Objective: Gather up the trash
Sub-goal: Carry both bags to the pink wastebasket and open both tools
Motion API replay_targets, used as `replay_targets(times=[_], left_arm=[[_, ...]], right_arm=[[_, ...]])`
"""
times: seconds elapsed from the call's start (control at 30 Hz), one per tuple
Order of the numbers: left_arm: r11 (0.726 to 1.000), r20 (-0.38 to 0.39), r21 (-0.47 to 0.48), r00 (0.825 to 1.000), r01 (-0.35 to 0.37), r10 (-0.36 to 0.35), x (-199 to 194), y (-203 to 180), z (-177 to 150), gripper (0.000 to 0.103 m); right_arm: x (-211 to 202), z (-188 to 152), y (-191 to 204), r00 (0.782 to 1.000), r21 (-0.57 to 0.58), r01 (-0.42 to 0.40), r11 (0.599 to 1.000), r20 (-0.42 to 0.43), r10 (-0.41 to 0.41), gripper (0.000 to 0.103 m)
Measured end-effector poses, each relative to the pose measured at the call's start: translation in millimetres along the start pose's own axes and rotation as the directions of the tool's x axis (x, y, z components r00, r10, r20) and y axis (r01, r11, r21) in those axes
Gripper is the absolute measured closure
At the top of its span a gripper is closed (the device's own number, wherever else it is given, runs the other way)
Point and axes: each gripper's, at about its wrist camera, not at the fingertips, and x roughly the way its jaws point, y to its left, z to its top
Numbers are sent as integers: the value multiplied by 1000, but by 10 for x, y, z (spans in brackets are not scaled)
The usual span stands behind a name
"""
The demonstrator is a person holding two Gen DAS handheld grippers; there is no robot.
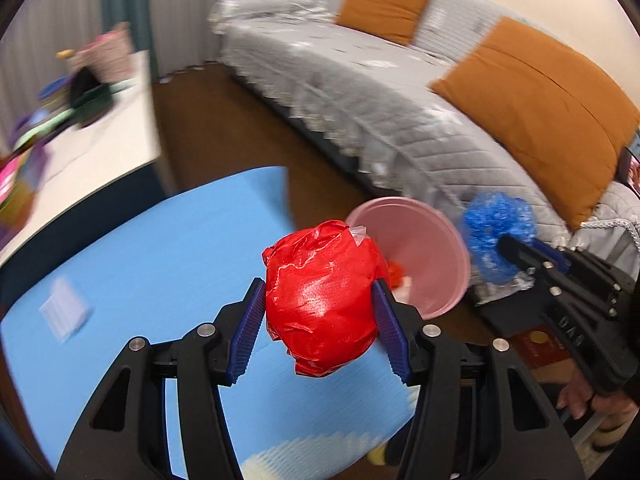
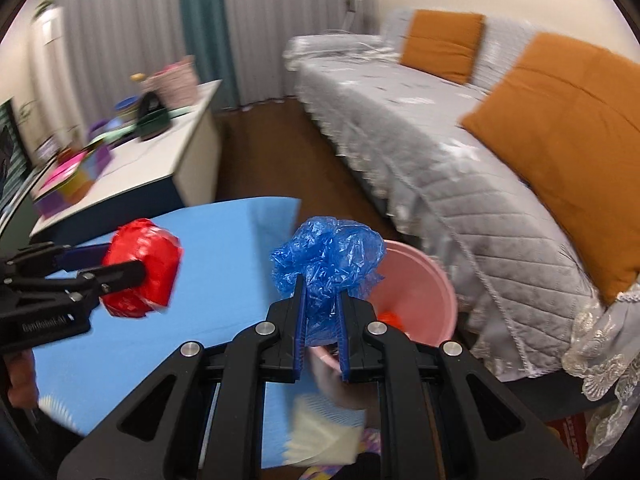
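Over the blue foam mat (image 1: 160, 264), in your left wrist view, your left tongs (image 1: 320, 312) are clenched on a crumpled red plastic wad (image 1: 320, 296), its sides pressed by the ribbed blue pads (image 1: 248, 332). Just beyond the wad a round pink plastic bucket (image 1: 432, 248) stands on the brown floor, with red and white scraps lying inside. To the right, your right tongs (image 1: 508, 252) grasp a crumpled blue plastic wad (image 1: 496, 228), near the bucket's rim. A grey quilted sofa (image 1: 360, 92) with orange cushions (image 1: 540, 108) runs behind, and a white desk (image 1: 100, 120) with blurred clutter sits at left.

In your right wrist view, the right tongs (image 2: 322, 312) are nearly closed, pinching the blue plastic wad (image 2: 328, 256) by its lower part, with the pink bucket (image 2: 420, 284) just behind it. At left, your left tongs (image 2: 132, 268) hold the red wad (image 2: 144, 268) above the mat (image 2: 220, 280), well apart from the blue one.
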Motion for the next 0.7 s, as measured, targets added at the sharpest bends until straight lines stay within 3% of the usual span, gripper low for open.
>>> replay_targets(times=[0.23, 0.57, 0.6, 0.63, 0.7], left_arm=[[993, -69, 96, 996, 69, -63, 836, -638, 335, 49], [986, -151, 154, 988, 62, -38, 1764, -921, 461, 46], [985, -153, 161, 988, 55, -30, 1809, -933, 459, 44], [985, -156, 162, 987, 51, -26, 1841, -932, 470, 39], [988, -169, 154, 986, 22, 4, 1921, -905, 480, 19]], right_arm=[[533, 27, -611, 997, 111, 56, 992, -53, -50, 89], [1183, 50, -908, 984, 121, 77, 990, -169, -56, 85], [1235, 40, -931, 982, 125, 78, 989, -179, -55, 82], [1271, 32, -951, 980, 126, 82, 989, -190, -57, 69], [1336, 7, -1016, 976, 140, 119, 983, -197, -90, 52]])
